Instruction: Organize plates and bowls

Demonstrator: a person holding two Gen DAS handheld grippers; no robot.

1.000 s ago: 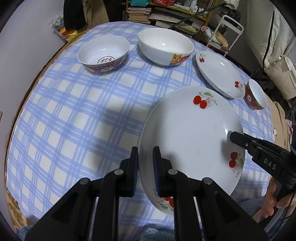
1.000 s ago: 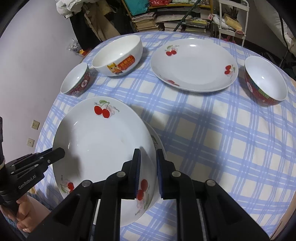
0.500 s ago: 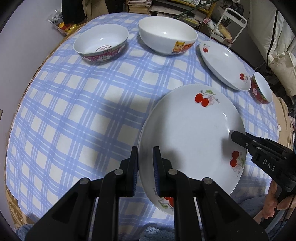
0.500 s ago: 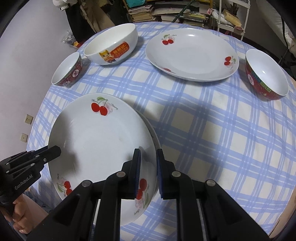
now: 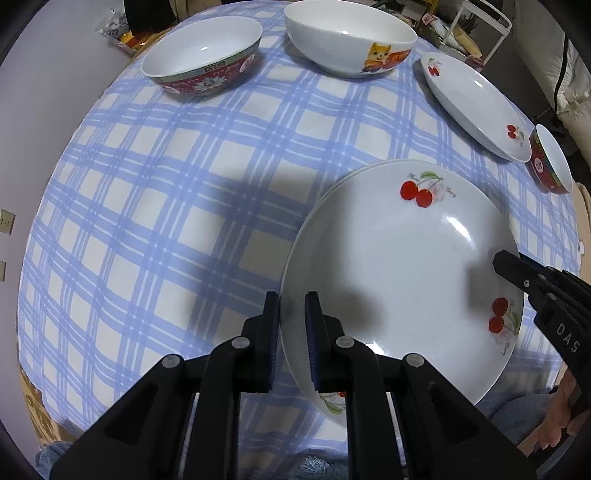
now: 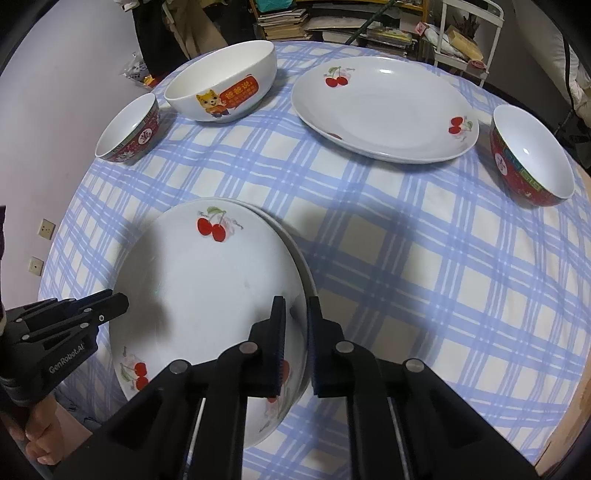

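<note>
A white cherry plate (image 5: 399, 266) is held by both grippers, with a second plate's rim (image 6: 308, 273) just under it. My left gripper (image 5: 292, 306) is shut on the plate's left rim. My right gripper (image 6: 296, 314) is shut on its right rim (image 6: 295, 280). Another cherry plate (image 6: 384, 107) (image 5: 476, 103) lies further back. A white bowl with a cartoon dog (image 6: 225, 85) (image 5: 351, 37) and two red-patterned bowls (image 6: 129, 129) (image 6: 532, 162) stand on the blue checked tablecloth (image 6: 406, 258).
The round table's edge (image 5: 55, 184) curves close on the left. Shelves with books (image 6: 332, 26) and a white rack (image 6: 469, 37) stand beyond the table. A wall with sockets (image 6: 46, 229) is at the left.
Both grippers with the plate have lowered and come closer to the table; the bowls and far plate look larger. The grip on the plate is unchanged.
</note>
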